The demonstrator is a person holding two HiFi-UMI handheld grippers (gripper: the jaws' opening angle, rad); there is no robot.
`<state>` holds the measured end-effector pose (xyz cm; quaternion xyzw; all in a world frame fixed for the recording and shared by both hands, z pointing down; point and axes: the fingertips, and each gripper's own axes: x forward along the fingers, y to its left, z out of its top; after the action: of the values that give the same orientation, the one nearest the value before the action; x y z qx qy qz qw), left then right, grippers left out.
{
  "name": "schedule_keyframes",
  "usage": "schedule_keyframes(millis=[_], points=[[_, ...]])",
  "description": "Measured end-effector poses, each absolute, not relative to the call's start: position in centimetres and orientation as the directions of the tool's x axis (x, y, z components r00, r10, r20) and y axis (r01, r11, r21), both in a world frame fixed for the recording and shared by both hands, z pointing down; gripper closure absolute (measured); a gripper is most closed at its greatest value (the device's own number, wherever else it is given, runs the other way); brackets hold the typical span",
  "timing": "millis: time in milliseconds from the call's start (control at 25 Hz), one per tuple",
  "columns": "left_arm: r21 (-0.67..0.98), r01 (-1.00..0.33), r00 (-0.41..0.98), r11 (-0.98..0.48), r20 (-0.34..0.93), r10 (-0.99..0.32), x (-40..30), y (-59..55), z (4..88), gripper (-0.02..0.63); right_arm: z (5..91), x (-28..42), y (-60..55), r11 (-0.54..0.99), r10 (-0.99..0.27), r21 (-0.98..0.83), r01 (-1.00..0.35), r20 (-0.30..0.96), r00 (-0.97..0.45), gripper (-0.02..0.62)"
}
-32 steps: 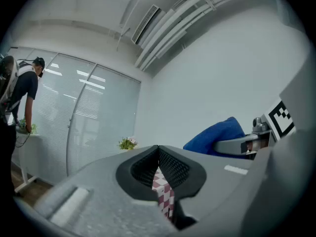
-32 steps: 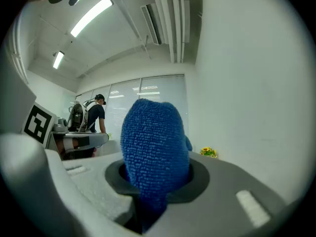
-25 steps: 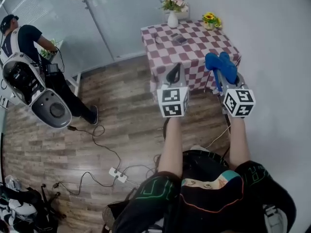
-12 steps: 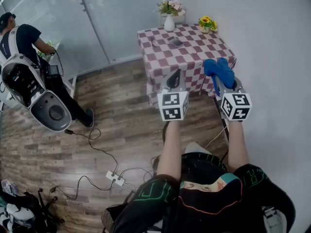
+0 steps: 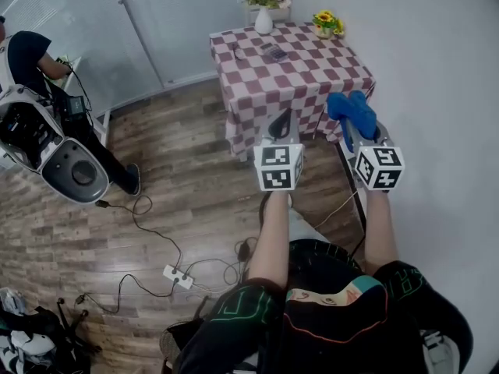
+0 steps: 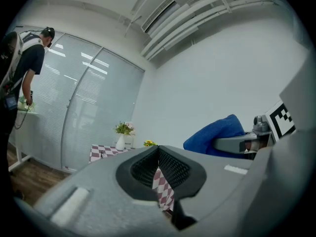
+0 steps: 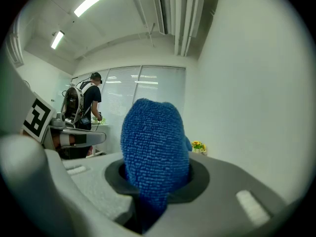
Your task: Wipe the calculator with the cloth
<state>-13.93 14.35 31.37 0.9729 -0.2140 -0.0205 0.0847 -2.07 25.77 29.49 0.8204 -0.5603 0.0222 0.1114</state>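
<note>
The dark calculator [image 5: 273, 51] lies on the far part of a table with a red-and-white checked cover [image 5: 312, 76], ahead of both grippers. My right gripper [image 5: 359, 133] is shut on a folded blue cloth [image 5: 352, 109], held in the air short of the table's near right corner. The cloth [image 7: 154, 142] sticks up between the jaws of that gripper [image 7: 155, 177]. My left gripper [image 5: 281, 118] is shut with nothing in it, level with the right one, in front of the table's near edge. In the left gripper view the gripper [image 6: 158, 151] points toward the table [image 6: 101, 152].
A white vase of flowers [image 5: 263, 18] and a pot of yellow flowers [image 5: 323, 26] stand at the table's back edge. A person [image 5: 35, 53] with a white rounded device [image 5: 58, 154] stands at the left by the glass wall. A power strip [image 5: 178, 277] and cables lie on the wooden floor.
The table has drawn nearer and lower in the head view as I step toward it. Both grippers keep their hold and their place before me.
</note>
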Motion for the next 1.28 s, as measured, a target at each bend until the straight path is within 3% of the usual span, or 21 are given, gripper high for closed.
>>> schedule_keyframes(millis=[320, 720, 1080, 1280], points=[[0.193, -0.494, 0.867, -0.848, 0.034, -0.497, -15.3, 9.6, 33.2, 0.595, 31.6, -0.6, 19.9, -0.309, -0.924, 0.128, -0.942, 0.193, 0.329, 0.491], [0.241, -0.645, 0.764, -0.725, 0.190, -0.616, -16.7, 1.0, 39.3, 0.595, 36.9, 0.8, 10.6, -0.195, -0.933, 0.061, -0.979, 0.295, 0.204, 0.491], [0.202, -0.651, 0.749, -0.731, 0.327, -0.577, -11.9, -3.0, 43.2, 0.595, 41.7, 9.3, 10.5, -0.342, -0.886, -0.075, -0.937, 0.356, 0.296, 0.491], [0.160, -0.615, 0.768, -0.773, 0.343, -0.540, -5.8, -4.4, 42.9, 0.595, 43.3, 14.2, 9.6, -0.382, -0.879, -0.146, -0.913, 0.361, 0.311, 0.491]])
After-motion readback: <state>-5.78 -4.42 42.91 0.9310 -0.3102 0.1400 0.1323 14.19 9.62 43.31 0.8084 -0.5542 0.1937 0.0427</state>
